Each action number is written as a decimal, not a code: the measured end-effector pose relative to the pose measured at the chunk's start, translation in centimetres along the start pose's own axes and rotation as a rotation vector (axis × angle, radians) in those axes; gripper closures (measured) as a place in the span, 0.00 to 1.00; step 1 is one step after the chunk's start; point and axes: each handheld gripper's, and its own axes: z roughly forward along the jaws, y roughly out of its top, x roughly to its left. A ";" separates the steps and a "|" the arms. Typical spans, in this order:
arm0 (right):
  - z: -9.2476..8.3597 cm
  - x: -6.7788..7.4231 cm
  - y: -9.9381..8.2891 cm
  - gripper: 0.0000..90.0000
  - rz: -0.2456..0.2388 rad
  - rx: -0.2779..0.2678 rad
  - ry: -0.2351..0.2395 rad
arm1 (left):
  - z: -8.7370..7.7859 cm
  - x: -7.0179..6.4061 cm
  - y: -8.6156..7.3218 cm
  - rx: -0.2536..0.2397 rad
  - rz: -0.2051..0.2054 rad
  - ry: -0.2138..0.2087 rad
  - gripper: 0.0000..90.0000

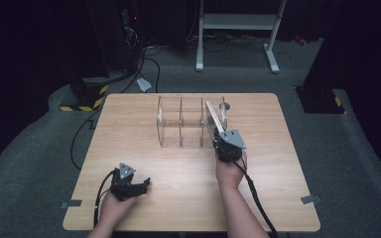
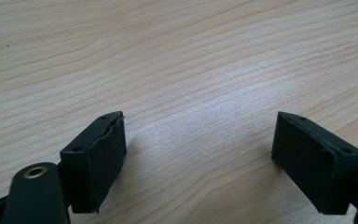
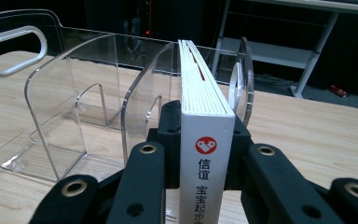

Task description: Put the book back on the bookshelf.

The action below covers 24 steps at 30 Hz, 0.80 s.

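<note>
I'm working at one table (image 1: 188, 198) with one clear rack (image 1: 191, 124) on it, three slots going by the dividers. I'm sliding one book (image 3: 207, 140) into the rightmost slot, so I'm guessing the trick is keeping it upright and parallel to the dividers so the corners aren't catching on the plastic. My right gripper (image 3: 204, 140) is pinching the book by the spine end, at the rack's near edge. My left gripper (image 2: 198, 156) is resting spread apart on bare wood, holding nothing.
</note>
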 end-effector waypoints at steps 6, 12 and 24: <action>0.5 0.1 -0.2 0.84 0.004 -0.002 -0.010 | 0.0 0.0 0.0 -0.002 -0.003 -0.002 0.20; 0.6 0.2 -0.3 0.83 -0.004 0.000 -0.014 | 0.0 0.0 0.0 -0.002 -0.004 -0.002 0.20; 0.1 -0.1 -0.8 0.83 0.004 0.061 0.005 | -0.1 -0.1 -0.1 0.001 -0.003 -0.003 0.20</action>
